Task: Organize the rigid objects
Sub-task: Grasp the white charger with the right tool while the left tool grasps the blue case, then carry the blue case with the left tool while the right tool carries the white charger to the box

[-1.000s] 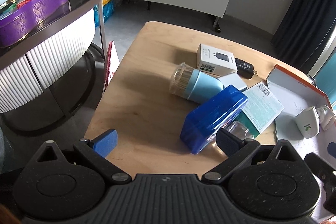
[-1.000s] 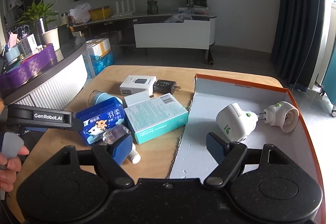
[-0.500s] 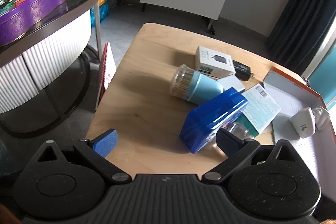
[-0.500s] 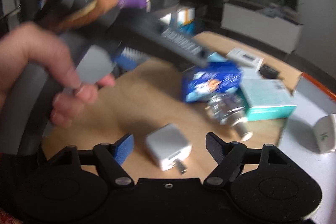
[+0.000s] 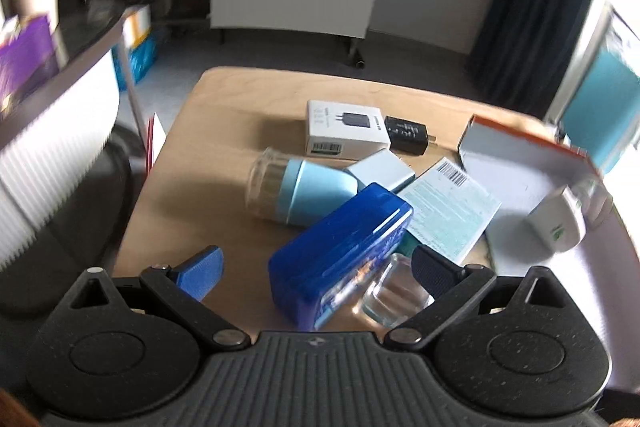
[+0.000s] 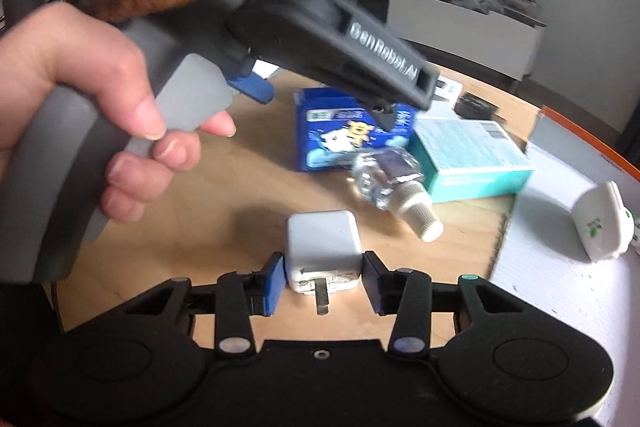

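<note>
Closing on a white charger [image 6: 322, 247] at the near edge of the wooden table [image 6: 224, 195], the right gripper [image 6: 323, 281] has both pads flanking it. Farther left, the left gripper [image 5: 316, 265] hangs spread above a blue box [image 5: 340, 247], grasping nothing.

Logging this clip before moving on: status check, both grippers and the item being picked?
Right gripper closing on white charger, pads at its sides. Left gripper open, hovering over blue pack. Clear bottle beyond charger, not blocking.
</note>
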Tool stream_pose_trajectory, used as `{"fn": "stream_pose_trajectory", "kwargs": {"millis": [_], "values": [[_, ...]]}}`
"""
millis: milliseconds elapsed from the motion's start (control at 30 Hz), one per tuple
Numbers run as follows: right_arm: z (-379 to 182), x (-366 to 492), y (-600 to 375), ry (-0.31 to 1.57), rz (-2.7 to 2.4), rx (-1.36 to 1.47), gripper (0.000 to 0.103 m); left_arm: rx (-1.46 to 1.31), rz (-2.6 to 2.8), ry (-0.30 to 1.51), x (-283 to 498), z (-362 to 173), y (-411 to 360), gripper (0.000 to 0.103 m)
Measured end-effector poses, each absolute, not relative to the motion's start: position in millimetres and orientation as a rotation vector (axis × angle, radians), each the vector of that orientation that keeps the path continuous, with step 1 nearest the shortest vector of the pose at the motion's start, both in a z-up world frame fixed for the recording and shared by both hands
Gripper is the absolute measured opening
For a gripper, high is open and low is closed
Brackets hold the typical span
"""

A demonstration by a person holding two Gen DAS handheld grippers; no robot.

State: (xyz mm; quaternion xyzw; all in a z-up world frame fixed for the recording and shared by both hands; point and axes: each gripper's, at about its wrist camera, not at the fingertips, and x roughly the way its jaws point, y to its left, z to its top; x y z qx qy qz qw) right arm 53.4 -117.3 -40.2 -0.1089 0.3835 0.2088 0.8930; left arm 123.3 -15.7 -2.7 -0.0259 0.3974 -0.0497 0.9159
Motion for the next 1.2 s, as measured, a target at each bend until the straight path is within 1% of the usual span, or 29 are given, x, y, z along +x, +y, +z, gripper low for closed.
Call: {"fn": "stream_pose_trajectory", "kwargs": {"millis": [67,133,200,233,267,300,500,533,567,600,733,933,1200], "values": [[-40,54,-125,0.797,0.399,-0.219,0.051,-0.01,-0.084,0.817,129,-5,-16,0.093],[-39,55,-133,0.801,0.371,-0.199,0.051,-0.043,-0.104,0.825,134,-8,-11,0.085],[-40,57,-140,0.805,0.348,-0.185,0.051,-0.047,-0.131,0.843,137,-12,-10,0.065],[-40,58,-141,0.804,0.343,-0.182,0.051,-0.035,-0.139,0.853,136,-15,-12,0.062],[-40,58,-142,0.803,0.341,-0.181,0.051,-0.031,-0.15,0.853,134,-17,-13,0.057],[-39,58,-143,0.802,0.34,-0.179,0.051,-0.041,-0.164,0.855,133,-20,-13,0.054],[-40,60,-139,0.798,0.334,-0.173,0.051,-0.061,-0.176,0.825,140,-24,-20,0.053],[-40,59,-138,0.798,0.335,-0.176,0.051,-0.052,-0.182,0.817,141,-25,-22,0.051],[-40,60,-138,0.796,0.334,-0.176,0.051,-0.05,-0.194,0.816,143,-25,-24,0.037],[-40,59,-138,0.793,0.33,-0.174,0.051,-0.049,-0.2,0.82,143,-26,-26,0.033],[-34,56,-143,0.773,0.317,-0.15,0.051,-0.091,-0.205,0.809,133,-23,-23,0.033],[-22,55,-153,0.73,0.284,-0.119,0.05,-0.113,-0.161,0.752,105,-3,-10,0.033],[-2,52,-166,0.665,0.241,-0.087,0.05,-0.136,-0.129,0.727,77,16,-7,0.033]]}}
